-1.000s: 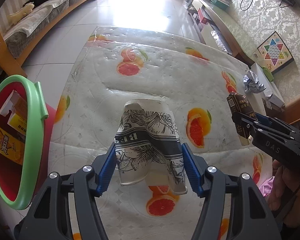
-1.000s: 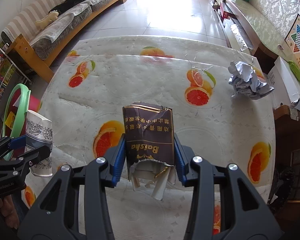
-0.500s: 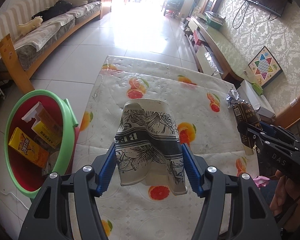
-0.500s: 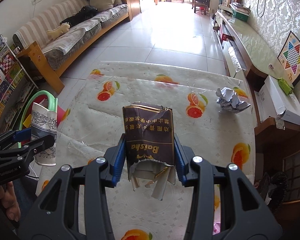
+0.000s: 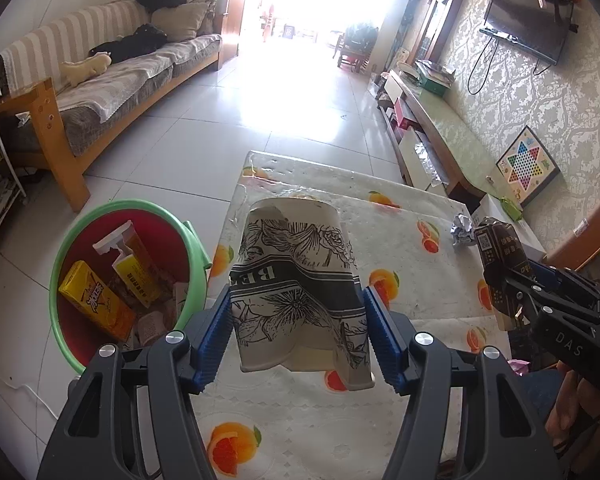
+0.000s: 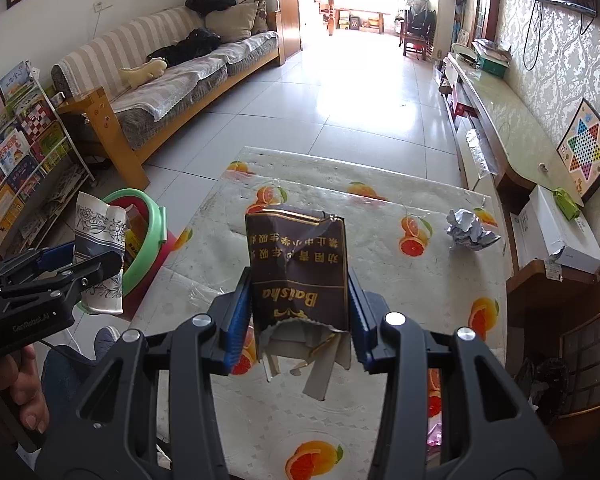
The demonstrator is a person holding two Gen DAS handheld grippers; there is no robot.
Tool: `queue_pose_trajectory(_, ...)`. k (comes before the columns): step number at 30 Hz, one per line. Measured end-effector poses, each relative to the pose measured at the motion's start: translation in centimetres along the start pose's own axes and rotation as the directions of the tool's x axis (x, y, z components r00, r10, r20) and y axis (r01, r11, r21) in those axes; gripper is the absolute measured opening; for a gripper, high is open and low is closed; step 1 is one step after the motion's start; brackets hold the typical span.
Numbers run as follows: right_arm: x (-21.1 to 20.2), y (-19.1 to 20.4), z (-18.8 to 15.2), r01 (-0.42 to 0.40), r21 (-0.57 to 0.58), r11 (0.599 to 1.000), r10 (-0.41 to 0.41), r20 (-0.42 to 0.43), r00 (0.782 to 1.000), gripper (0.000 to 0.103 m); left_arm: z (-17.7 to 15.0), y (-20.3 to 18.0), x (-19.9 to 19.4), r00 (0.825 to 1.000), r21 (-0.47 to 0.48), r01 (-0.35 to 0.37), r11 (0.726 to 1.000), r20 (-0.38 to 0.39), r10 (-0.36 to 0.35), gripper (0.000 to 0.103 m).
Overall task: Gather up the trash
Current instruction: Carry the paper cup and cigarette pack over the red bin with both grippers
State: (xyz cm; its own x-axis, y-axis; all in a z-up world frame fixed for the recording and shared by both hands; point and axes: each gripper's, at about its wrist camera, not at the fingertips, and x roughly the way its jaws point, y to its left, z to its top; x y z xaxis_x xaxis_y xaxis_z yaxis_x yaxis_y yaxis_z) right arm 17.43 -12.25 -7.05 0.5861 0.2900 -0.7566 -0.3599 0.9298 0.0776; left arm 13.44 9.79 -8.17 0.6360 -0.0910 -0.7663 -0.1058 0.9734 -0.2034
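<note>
My left claw (image 5: 298, 336) clamps the crushed floral paper cup (image 5: 296, 292) and my right claw (image 6: 298, 316) clamps the torn brown cigarette pack (image 6: 298, 272), both lifted clear of the surface (image 6: 380, 300), for dropping into the green-rimmed red bin (image 5: 66, 264) left of it.

Striped sofa (image 6: 172, 60), wall television (image 5: 528, 28) and star-patterned game board (image 6: 586, 148) (leaning against wallpaper)

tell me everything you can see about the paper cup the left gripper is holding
The paper cup is white with black line-drawn flowers and a dark band bearing pale letters. It is crushed and creased, its rim torn. It is held upside down, clear of the table, pinched between the left gripper's blue ribbed pads. Only those pads touch it.
</note>
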Motion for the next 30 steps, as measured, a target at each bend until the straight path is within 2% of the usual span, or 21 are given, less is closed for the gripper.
queue_pose_trajectory(17,0.7,9.0,2.2,-0.084,-0.118,0.989,0.087,0.017,0.996,0.042,1.0,8.5,-3.3,0.994,-0.097,-0.078,0.992,0.065,0.085,0.06)
queue_pose_trajectory(30,2.7,15.2,4.3,-0.155,-0.198,0.968,0.159,0.004,0.987,0.042,1.2,16.7,-1.5,0.984,-0.176,-0.174,0.969,0.011,0.178,0.061)
